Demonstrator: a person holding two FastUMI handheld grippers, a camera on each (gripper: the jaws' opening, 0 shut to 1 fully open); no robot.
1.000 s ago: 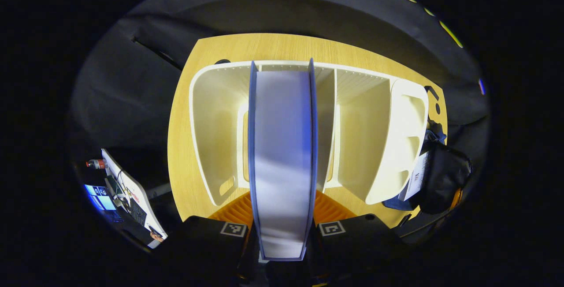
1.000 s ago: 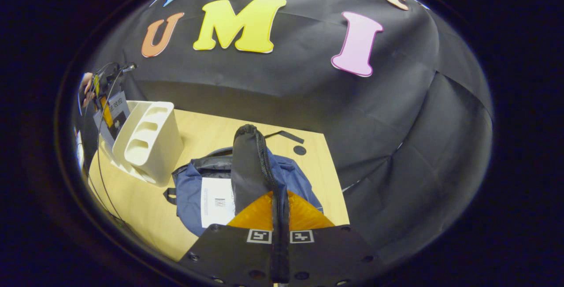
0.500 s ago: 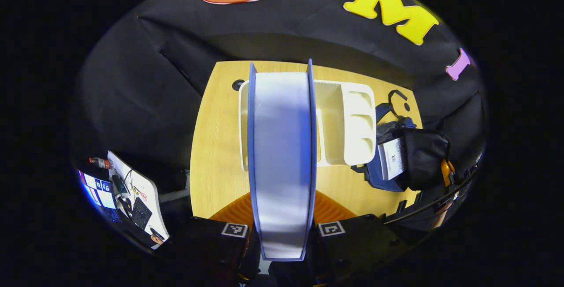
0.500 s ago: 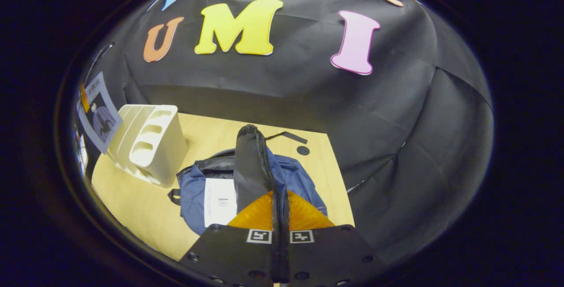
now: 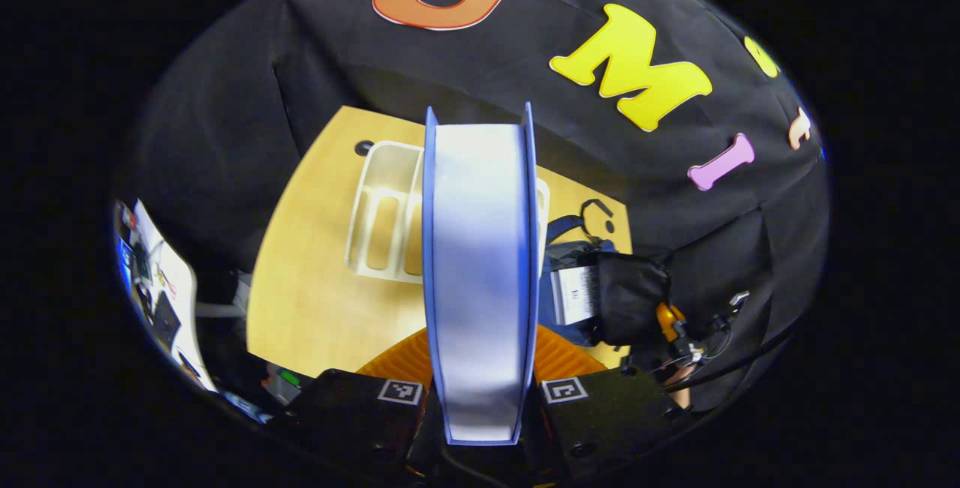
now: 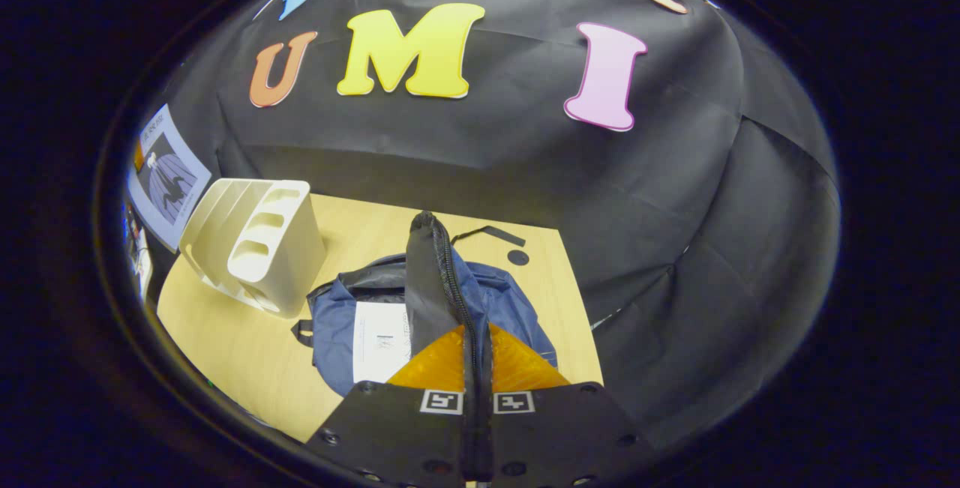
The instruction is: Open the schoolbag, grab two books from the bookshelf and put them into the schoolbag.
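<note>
My left gripper [image 5: 480,398] is clamped across the book [image 5: 480,270], page edge facing me, both fingers pressing on its blue covers. I judge it a thick, stiff, fairly heavy volume with slick covers, so a grip low across its thickness suits it. It hangs above the table [image 5: 315,308], in front of the white bookshelf [image 5: 379,226] and left of the schoolbag [image 6: 495,300]. My right gripper [image 6: 478,398] is narrowed on the schoolbag's soft black flap [image 6: 429,278], lifting its limp zipper edge to hold the mouth open; a white sheet [image 6: 379,342] lies inside.
</note>
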